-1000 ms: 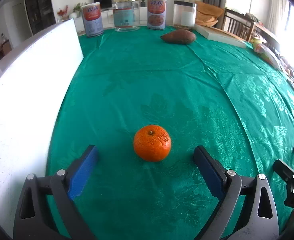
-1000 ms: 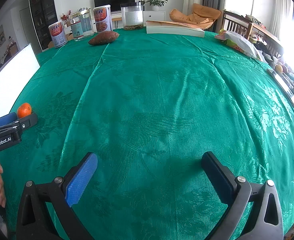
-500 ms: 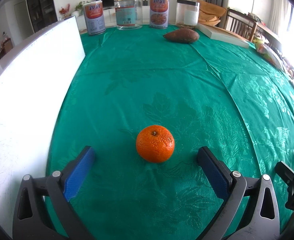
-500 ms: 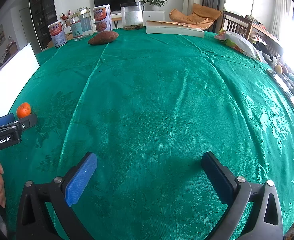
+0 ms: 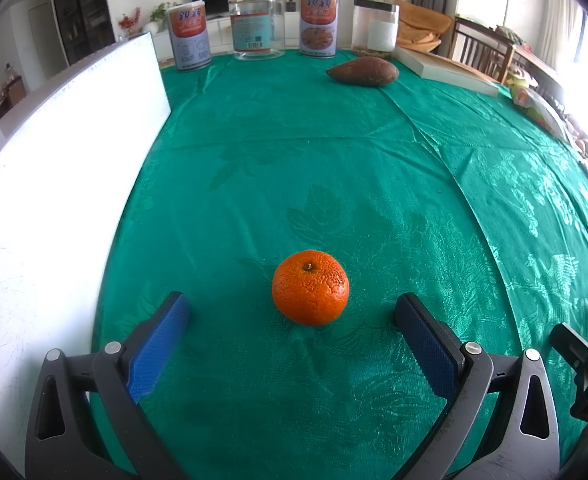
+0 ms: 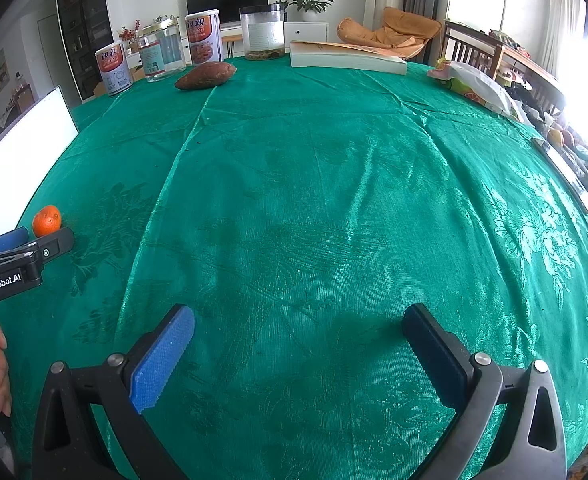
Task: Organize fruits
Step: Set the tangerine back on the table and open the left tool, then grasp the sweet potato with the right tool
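An orange (image 5: 310, 287) lies on the green tablecloth (image 5: 334, 168), just ahead of my open left gripper (image 5: 291, 312) and between the lines of its two fingers, touching neither. The orange also shows at the far left of the right wrist view (image 6: 46, 220), behind the left gripper's body (image 6: 21, 256). My right gripper (image 6: 298, 320) is open and empty over bare cloth. A brown sweet potato (image 5: 362, 71) lies at the far side of the table, also seen in the right wrist view (image 6: 205, 75).
A white board (image 5: 53, 184) stands along the left edge. Two tins (image 5: 189, 36), a glass jar (image 5: 257, 24) and a clear canister (image 5: 375, 26) stand at the far edge. A book (image 6: 348, 58) and a plastic bag (image 6: 478, 86) lie at the far right.
The left gripper has drawn back a little from the orange and lifted its view; the orange lies still. The right gripper has not moved.
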